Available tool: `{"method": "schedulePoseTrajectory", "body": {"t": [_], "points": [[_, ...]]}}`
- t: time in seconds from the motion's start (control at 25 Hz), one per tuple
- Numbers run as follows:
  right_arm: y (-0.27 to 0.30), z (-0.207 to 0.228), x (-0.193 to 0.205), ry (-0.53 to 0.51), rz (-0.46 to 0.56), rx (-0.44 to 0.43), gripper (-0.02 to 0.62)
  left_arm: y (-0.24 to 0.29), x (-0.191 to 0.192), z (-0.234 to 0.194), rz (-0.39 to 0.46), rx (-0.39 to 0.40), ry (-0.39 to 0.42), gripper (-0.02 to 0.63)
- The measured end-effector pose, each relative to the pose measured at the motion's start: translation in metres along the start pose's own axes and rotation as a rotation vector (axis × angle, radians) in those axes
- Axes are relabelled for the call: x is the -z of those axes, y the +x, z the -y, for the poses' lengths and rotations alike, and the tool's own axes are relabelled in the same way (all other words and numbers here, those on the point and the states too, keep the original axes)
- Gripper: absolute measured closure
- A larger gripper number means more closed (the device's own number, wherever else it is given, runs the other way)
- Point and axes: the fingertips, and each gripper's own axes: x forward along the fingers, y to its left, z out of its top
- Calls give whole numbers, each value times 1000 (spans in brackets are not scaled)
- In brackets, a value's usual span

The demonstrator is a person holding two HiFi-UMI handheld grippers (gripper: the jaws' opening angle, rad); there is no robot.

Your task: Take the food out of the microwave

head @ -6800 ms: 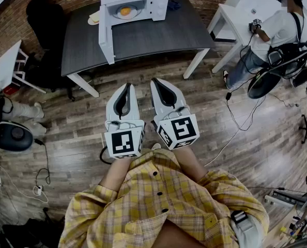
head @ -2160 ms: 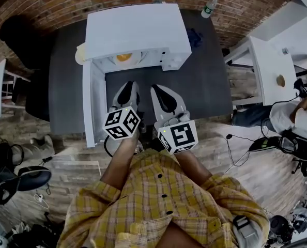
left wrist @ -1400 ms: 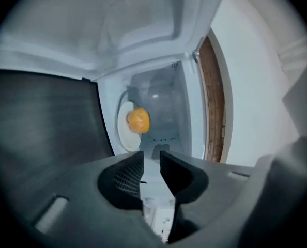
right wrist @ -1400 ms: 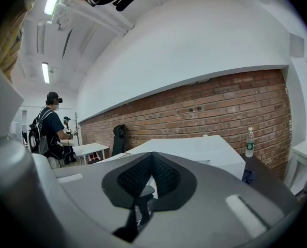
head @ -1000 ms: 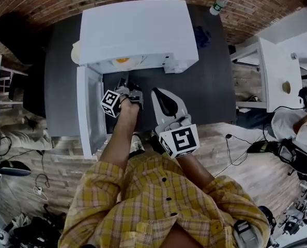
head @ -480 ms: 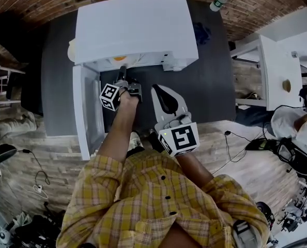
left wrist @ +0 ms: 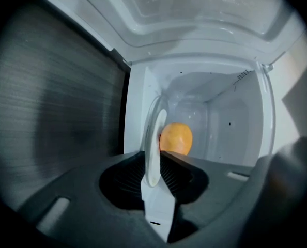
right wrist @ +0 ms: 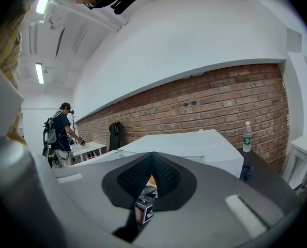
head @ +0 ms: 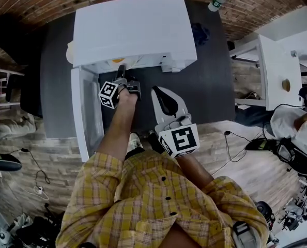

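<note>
The white microwave [head: 133, 27] stands on a dark table [head: 205, 87] with its door [head: 86, 112] swung open to the left. Inside, an orange round food [left wrist: 175, 137] sits on a white plate [left wrist: 153, 149]. My left gripper [head: 121, 72] reaches into the opening. Its jaws have just been closing, and the pads now press on the plate's near rim, seen edge-on in the left gripper view. My right gripper [head: 163, 93] hangs over the table in front of the microwave, shut and empty. Only a sliver of the food [head: 117, 60] shows in the head view.
A water bottle [head: 218, 0] stands at the table's back right, near a brick wall. A white side table [head: 262, 71] is to the right. In the right gripper view a person [right wrist: 60, 133] stands by another table far left.
The left arm has stretched forward and its gripper has gone further into the microwave opening, ending at the plate's rim. The right gripper has stayed in place.
</note>
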Motion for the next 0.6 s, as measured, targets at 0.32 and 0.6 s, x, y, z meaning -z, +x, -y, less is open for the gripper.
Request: {"method": "schedulePoseTrajectory", "body": {"t": [0.32,0.6], "points": [[2,1,2,4,-6,-3,594,-1,2,-6,-10,-26,10,568],[2,0,1,9,-2,-9,592,-4,3,-3,-10,-23,17,588]]}}
